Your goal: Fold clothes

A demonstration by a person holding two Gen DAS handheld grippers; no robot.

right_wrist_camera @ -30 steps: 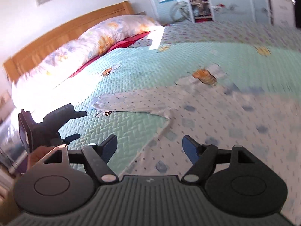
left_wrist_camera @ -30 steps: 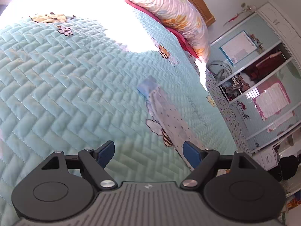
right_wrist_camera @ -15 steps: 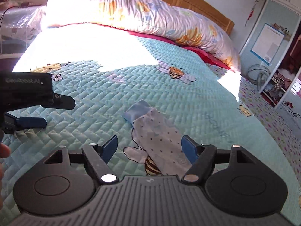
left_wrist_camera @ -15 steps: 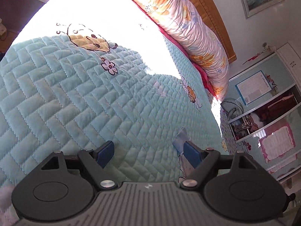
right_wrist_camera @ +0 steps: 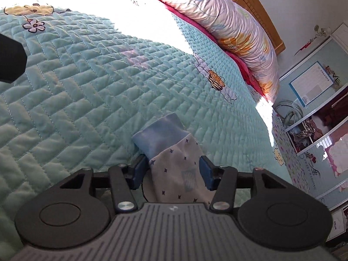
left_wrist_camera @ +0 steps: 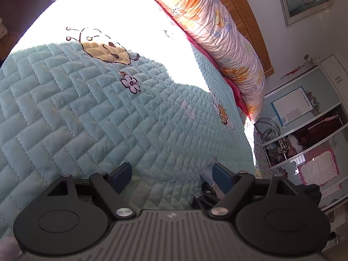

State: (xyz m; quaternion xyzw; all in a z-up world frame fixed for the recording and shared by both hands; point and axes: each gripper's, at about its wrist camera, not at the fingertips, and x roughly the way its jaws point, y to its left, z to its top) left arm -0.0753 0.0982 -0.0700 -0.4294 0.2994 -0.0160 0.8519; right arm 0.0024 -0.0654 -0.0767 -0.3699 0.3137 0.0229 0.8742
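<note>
A white sleeve [right_wrist_camera: 176,174] with small dark stars and a light blue cuff [right_wrist_camera: 159,133] lies flat on the teal quilt [right_wrist_camera: 87,100]. My right gripper [right_wrist_camera: 173,170] straddles it just behind the cuff. Its jaws are partly closed, one blue pad [right_wrist_camera: 139,169] at each edge of the cloth, and they do not pinch it. The rest of the garment is hidden under the gripper body. My left gripper [left_wrist_camera: 171,175] hovers open over bare quilt, and the cuff [left_wrist_camera: 208,166] peeks out beside its right pad [left_wrist_camera: 221,176]. A dark part of the left tool [right_wrist_camera: 8,61] shows at the right wrist view's left edge.
A long floral pillow [right_wrist_camera: 235,28] lies along the wooden headboard [right_wrist_camera: 261,6] over a red sheet. Strong sunlight washes out the far quilt [left_wrist_camera: 121,15]. A blue and white wardrobe with open shelves [left_wrist_camera: 304,134] stands beyond the bed's right side.
My right gripper has moved forward over the sleeve to just behind the cuff, and its jaws have narrowed around it. The left gripper has shifted slightly, staying open beside the cuff.
</note>
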